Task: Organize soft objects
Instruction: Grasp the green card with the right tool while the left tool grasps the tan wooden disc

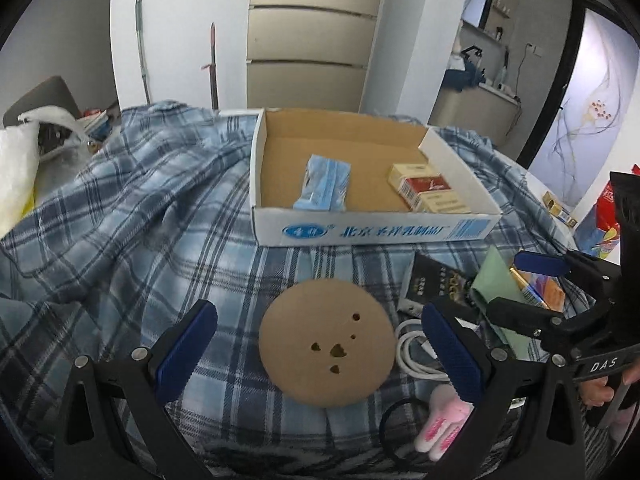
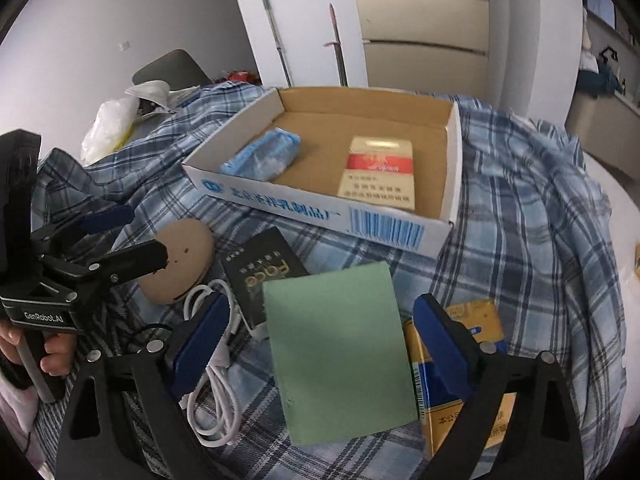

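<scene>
Far wall: beige drawer unit [image 1: 308, 36]; two long poles [image 1: 141, 48] lean just left of it. Grey chair back [image 2: 170, 68] behind the counter's far left edge, white plastic bag [image 2: 110, 120] near it. Right side: door panel with floral print [image 1: 584, 120].

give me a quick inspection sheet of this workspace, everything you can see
surface: blue plaid cloth, rumpled, covers the table
job's things: cardboard box holds a blue packet and a red-and-gold pack; green sheet lies outside
clutter: brown disc, black booklet, yellow pack, pink plush toy
grippers: left tongs open around the disc; right tongs open around the green sheet
cables: white cable, coiled
surroundings: drawers, white bag
</scene>
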`<state>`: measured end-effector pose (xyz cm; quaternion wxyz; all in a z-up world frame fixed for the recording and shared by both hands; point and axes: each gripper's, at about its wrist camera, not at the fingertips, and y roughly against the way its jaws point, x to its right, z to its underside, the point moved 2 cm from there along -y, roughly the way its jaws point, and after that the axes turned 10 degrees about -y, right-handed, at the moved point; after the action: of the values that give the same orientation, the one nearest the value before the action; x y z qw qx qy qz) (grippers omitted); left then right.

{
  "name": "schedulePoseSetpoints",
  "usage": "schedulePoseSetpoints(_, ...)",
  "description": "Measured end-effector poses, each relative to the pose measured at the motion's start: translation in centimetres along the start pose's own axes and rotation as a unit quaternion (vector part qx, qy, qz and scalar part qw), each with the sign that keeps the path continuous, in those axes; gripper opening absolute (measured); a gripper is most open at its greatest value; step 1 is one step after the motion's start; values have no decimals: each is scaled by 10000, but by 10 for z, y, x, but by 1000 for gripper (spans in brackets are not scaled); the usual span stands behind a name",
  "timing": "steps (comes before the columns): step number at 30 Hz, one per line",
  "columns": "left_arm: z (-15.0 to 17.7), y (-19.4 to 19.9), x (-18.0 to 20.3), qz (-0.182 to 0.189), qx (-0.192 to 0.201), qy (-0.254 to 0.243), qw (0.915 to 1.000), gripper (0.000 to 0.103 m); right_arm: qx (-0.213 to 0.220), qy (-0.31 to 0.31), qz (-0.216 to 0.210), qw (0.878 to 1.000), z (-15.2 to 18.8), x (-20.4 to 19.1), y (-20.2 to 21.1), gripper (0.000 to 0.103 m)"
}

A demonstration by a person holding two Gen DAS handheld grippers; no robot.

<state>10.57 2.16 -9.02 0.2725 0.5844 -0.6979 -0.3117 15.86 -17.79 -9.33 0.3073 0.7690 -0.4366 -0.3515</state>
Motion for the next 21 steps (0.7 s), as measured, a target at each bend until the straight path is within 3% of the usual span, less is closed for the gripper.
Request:
schedulePoseSetpoints(8, 1, -19, 8, -157, -564, -213, 9981, 103, -235, -34, 133, 9996, 0, 2, -9, 93)
schedulePoseSetpoints(15, 4, -26, 5, -174, -737, -138, 9970, 103, -442, -5, 177, 9989, 0, 2, -18, 92)
schedulePoseSetpoints(18, 4, -31, 4, -33, -864, -119, 9962, 96, -412, -35, 134, 9991, 0, 3, -17, 83)
schedulePoseSetpoints(21, 4, -33, 4, 6, -891, -135, 9959, 95, -346, -50, 50, 9994, -1, 4, -14, 79)
